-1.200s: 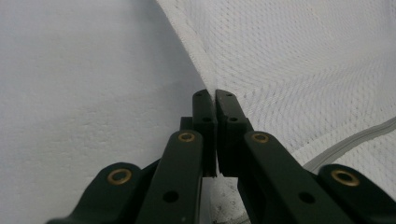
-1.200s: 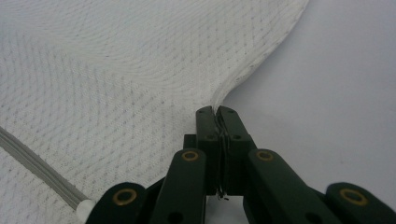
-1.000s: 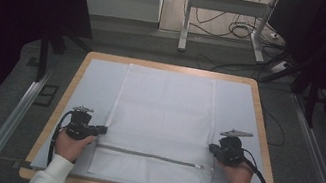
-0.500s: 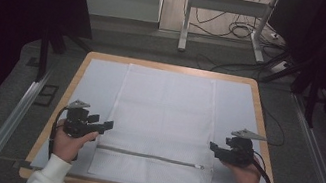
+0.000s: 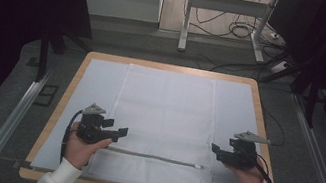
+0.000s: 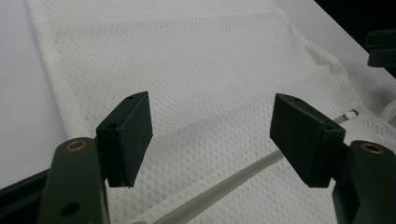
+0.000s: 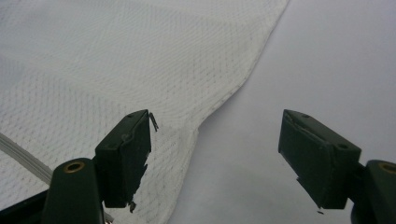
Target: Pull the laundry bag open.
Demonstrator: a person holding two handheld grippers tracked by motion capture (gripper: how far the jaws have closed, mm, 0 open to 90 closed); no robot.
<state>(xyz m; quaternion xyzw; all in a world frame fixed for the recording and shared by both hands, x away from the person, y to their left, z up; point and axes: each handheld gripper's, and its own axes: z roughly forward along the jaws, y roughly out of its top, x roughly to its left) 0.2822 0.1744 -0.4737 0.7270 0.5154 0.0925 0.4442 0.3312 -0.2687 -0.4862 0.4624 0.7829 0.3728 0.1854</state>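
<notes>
A big wooden table (image 5: 63, 104) has a light grey mat (image 5: 96, 85) spread over its top. On the mat lies a white mesh bag (image 5: 164, 117), flat and long, reaching from the far part of the mat down to the near edge. A grey zipper (image 5: 154, 157) runs across the bag close to its near end, and its small metal pull (image 5: 199, 167) sits at the right end.

A person's two hands come in from the near side, each with a white sleeve (image 5: 56, 182). The left gripper (image 5: 119, 133) hovers at the bag's left edge, just above the zipper line. Its two black jaws have just been opening and now stand wide apart with nothing between them. In the left gripper view the left gripper (image 6: 212, 135) looks down on the mesh, and the zipper runs under it.

The right gripper (image 5: 214, 150) hovers at the bag's right edge, near the zipper pull. Its jaws have just been opening too and stand wide, holding nothing. In the right gripper view the right gripper (image 7: 217, 154) hangs over the bag's side edge, one jaw over mesh and one over bare mat.
</notes>
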